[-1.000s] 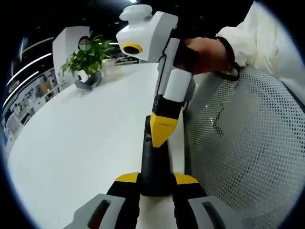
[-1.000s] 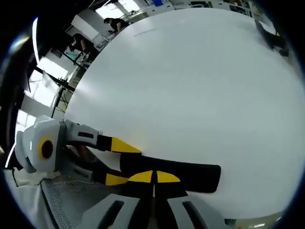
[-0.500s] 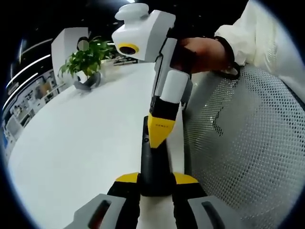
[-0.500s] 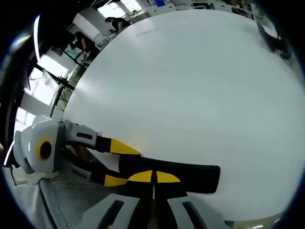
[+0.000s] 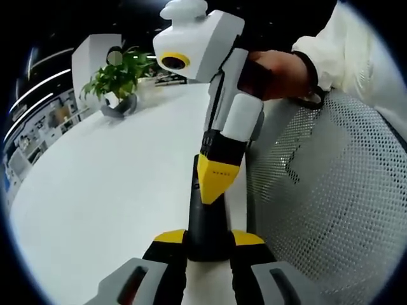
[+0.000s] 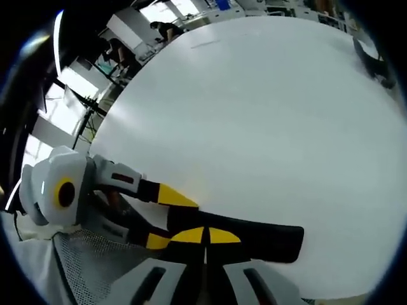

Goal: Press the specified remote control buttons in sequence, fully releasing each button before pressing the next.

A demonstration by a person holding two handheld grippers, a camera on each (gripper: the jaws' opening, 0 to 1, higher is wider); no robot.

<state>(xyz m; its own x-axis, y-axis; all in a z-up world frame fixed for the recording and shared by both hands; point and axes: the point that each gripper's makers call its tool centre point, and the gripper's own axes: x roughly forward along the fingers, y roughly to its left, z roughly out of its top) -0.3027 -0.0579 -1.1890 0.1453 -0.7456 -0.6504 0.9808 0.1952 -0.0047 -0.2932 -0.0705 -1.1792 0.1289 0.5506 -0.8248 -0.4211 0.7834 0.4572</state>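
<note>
Compared with the earlier frames, the right gripper (image 5: 213,184) sits slightly differently over the remote control (image 5: 206,219): in the left gripper view its yellow tip has moved a little toward the lower centre of the frame, though part of that shift may be camera motion.

The left gripper (image 5: 208,244) is clamped on the near end of the remote control, one yellow-tipped jaw on each long side. This grasp appears intended to steady the black body against the white bench (image 5: 108,190) while the other tool presses downward.

The right gripper has its jaws closed together with nothing between them, forming a single wedge-shaped point. The point rests on or just above the upper face of the remote control; contact cannot be confirmed. A closed tip of this kind suits pressing one button without touching its neighbours.

The left gripper view shows a potted plant (image 5: 117,79) at upper left, a white mesh chair back (image 5: 318,210) at right, and the hand (image 5: 280,73) carrying the right gripper.

The right gripper view shows the remote control (image 6: 267,238) full length along the lower frame, the left gripper (image 6: 168,216) entering from lower left, and the bench (image 6: 254,114) spreading to the top.
</note>
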